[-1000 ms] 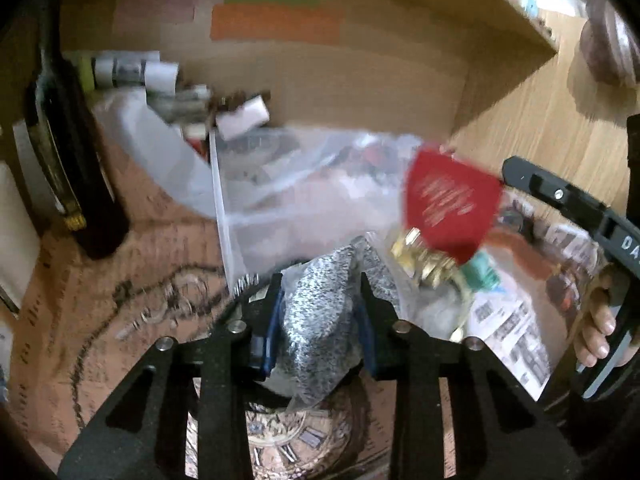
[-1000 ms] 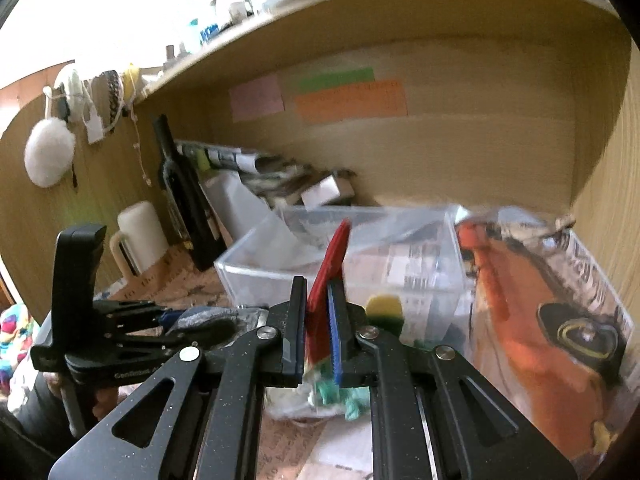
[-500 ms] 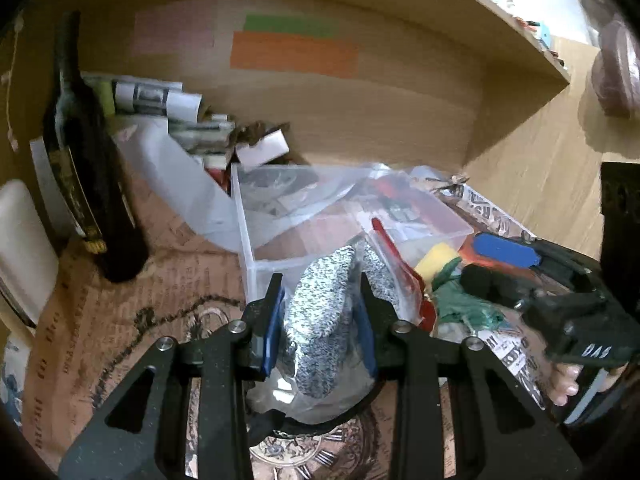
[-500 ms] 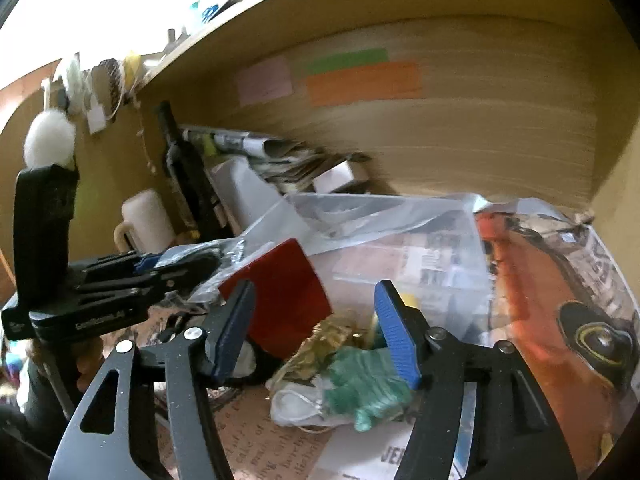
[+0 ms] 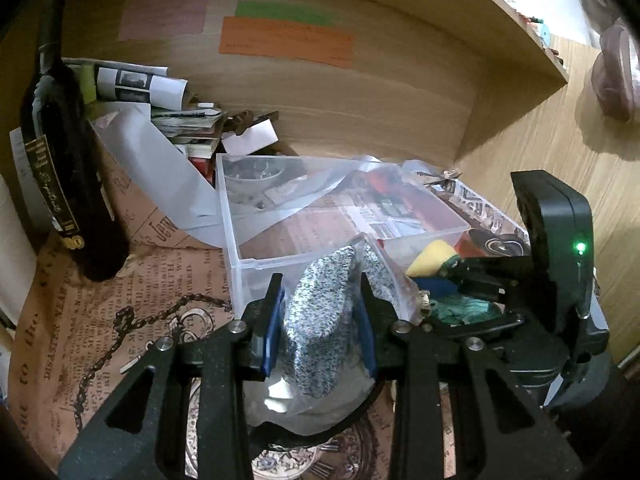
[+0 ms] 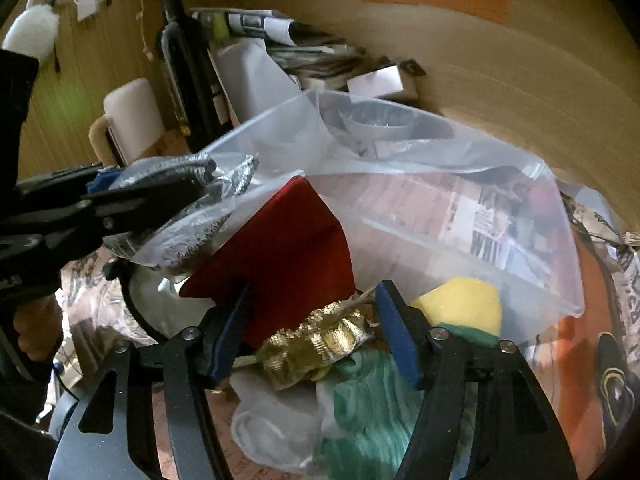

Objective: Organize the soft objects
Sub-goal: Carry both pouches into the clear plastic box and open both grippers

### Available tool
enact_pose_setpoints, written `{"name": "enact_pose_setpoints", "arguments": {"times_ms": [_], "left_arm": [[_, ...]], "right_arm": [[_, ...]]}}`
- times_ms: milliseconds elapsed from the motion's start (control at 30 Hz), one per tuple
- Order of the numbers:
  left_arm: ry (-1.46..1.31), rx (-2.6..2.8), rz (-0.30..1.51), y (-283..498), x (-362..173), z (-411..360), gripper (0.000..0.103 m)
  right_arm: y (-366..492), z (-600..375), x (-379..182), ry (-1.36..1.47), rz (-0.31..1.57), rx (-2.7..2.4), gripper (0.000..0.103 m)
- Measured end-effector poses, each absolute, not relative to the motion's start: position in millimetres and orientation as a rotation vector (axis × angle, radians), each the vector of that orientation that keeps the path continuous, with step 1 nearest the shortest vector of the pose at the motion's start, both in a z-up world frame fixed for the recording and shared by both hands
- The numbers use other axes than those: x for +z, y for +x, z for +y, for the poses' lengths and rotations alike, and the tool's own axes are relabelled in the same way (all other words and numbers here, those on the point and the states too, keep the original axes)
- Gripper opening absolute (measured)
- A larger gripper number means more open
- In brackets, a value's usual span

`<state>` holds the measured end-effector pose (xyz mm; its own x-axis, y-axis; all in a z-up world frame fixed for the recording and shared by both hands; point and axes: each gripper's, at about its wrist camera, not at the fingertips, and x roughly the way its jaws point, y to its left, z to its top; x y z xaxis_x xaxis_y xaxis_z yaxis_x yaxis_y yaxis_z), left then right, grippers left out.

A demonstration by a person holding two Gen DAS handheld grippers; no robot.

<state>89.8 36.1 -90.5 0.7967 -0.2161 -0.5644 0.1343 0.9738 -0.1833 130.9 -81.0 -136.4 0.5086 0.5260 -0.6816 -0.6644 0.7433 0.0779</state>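
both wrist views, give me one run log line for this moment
left gripper: shut on speckled cloth in plastic bag | right gripper: open over gold ribbon | red cloth: at bag mouth | clear bin: behind

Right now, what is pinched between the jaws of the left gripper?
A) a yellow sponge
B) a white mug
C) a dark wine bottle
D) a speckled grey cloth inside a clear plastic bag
D: the left gripper is shut on the speckled grey cloth wrapped in the clear plastic bag, while the bottle stands apart at the left.
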Motion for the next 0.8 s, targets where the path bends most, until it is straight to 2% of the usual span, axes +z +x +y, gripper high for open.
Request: {"name": "enact_pose_setpoints", "arguments": {"times_ms": [67,167,200,800], "left_arm": [[-0.145,-0.19,0.62,91.1,-89.4,38.1,0.033],[-0.142,-0.176,0.602,89.4,-83.0,40.9,0.033],[-0.142,-0.172,0.597,88.8,-81.0,42.1,0.033],[-0.123,-0.091,0.496,125.2,-22.0,50.2,0.033]], "right_arm": [[129.3,-81.4,-135.9,-0.205,0.735,0.718,0.034],[124.5,-84.1,-131.1,-0.196,0.71,0.707,0.017],[124.0,-85.6,-128.7,-0.183,0.706,0.712,0.015],[121.0,-129.1,-37.7,-0.029,0.39,0.593,0.015]]}}
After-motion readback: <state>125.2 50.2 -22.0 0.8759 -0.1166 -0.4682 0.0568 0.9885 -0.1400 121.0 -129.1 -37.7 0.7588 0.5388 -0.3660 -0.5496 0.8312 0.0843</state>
